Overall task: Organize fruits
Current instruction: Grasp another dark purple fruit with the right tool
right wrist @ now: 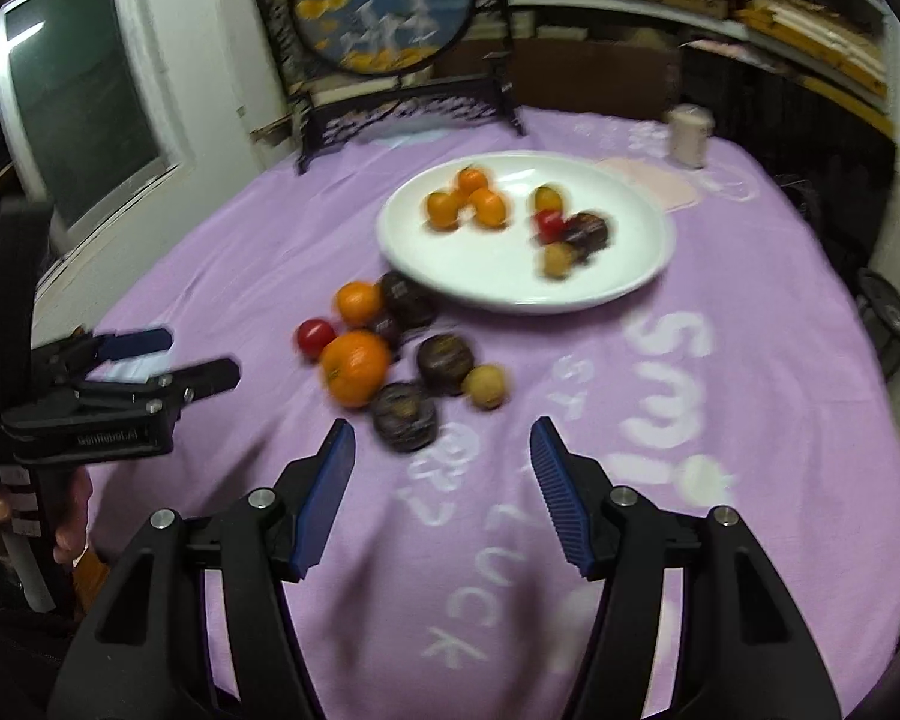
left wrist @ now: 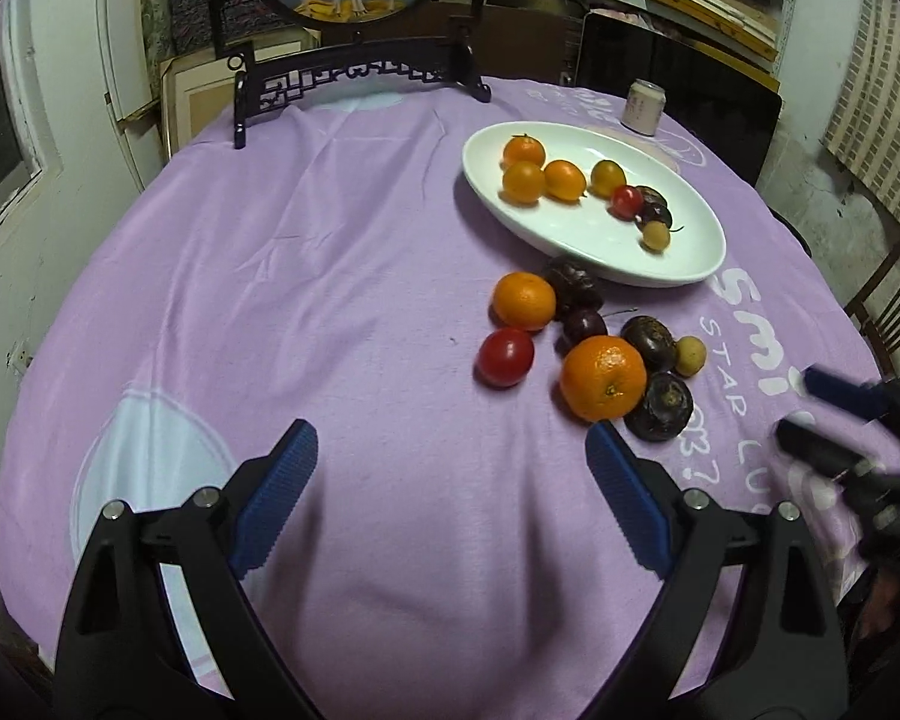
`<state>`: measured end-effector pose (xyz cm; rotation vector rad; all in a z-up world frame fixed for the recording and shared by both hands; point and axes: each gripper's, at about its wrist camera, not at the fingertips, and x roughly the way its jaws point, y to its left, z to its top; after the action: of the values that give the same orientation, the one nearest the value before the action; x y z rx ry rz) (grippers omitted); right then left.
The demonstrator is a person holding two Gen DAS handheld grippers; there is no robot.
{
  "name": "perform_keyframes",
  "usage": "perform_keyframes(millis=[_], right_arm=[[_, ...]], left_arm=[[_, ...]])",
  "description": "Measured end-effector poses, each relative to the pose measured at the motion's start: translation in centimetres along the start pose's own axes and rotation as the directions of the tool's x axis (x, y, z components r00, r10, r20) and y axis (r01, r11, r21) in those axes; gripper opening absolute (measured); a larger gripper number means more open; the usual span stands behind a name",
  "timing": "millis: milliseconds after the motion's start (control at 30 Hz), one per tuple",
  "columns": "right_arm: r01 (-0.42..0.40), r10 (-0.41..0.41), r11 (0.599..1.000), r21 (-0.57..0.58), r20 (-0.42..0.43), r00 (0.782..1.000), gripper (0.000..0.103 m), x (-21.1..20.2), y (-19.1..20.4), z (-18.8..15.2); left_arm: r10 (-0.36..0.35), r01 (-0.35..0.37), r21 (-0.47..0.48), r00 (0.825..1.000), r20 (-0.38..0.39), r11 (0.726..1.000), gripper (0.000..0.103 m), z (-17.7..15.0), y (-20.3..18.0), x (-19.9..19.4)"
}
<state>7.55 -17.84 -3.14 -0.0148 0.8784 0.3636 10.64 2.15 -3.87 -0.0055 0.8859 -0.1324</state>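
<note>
Orange and firm, the big mandarin (left wrist: 603,378) sits loose on the bench (left wrist: 360,300) near the white plate (left wrist: 570,240). Both your left gripper (left wrist: 450,480) and right gripper (right wrist: 444,474) are released, empty. Grip its round sides gently; it'll likely roll.

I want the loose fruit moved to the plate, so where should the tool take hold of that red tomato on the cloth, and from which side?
Probably grip the red tomato across its round middle, coming from above and from its left. That side faces bare tablecloth, while the small orange and a dark fruit crowd its far and right sides. The left tool is open and nearest.
</note>
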Motion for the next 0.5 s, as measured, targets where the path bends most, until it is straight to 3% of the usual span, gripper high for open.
perform_keyframes(millis=[267,400,500], right_arm=[[-0.014,0.013,1.000,-0.008,-0.093,0.996,0.061,5.2,1.1,0.1],[-0.003,0.001,1.000,-0.020,-0.099,0.995,0.061,6.6,1.2,0.4],[0.046,-0.053,0.995,-0.083,-0.080,0.995,0.041,6.8,1.7,0.4]], left_arm=[[0.003,-0.003,-0.013,1.000,-0.008,1.000,0.093,-0.8,1.0,-0.4],[0.004,-0.005,-0.019,1.000,-0.012,1.000,0.093,-0.9,1.3,-0.3],[0.004,-0.004,-0.013,1.000,-0.016,1.000,0.093,-0.9,1.1,-0.2]])
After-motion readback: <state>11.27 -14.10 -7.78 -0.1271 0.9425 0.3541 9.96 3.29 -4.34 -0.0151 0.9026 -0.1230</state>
